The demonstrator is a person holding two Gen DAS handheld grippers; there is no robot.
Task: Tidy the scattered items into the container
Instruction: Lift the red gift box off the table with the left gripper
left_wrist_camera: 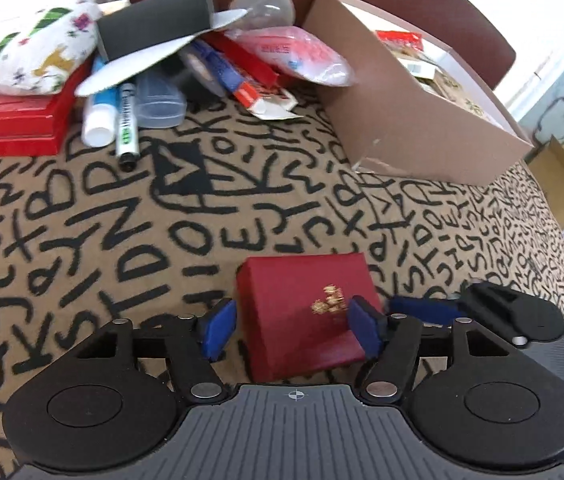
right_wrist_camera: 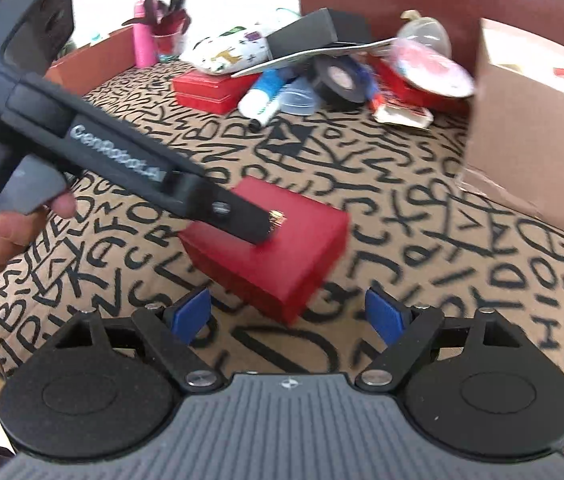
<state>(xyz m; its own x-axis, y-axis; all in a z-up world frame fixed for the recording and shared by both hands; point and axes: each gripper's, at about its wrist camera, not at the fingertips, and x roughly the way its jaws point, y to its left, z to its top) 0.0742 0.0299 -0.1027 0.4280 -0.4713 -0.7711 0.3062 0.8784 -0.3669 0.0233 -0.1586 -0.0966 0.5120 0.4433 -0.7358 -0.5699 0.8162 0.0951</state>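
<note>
Two tongs at one dark red box point(left_wrist_camera: 301, 312) on the lettered desk point(left_wrist_camera: 122, 216) — left tongs point(left_wrist_camera: 289, 330) spread around it, left pad apart, right pad at its edge, no grip seen. Right tongs point(right_wrist_camera: 287, 316) open and empty, box just ahead. Best: centre the box between the left pads, close squarely on its side walls, lift level toward the cardboard container point(left_wrist_camera: 413, 120), ahead and to the right. Readable — "GenRobot.AI" and "DAS" on the left tool; gold emblem on lid illegible.

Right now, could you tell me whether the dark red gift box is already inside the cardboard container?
No, the dark red gift box sits on the patterned cloth, apart from the cardboard container.
</note>
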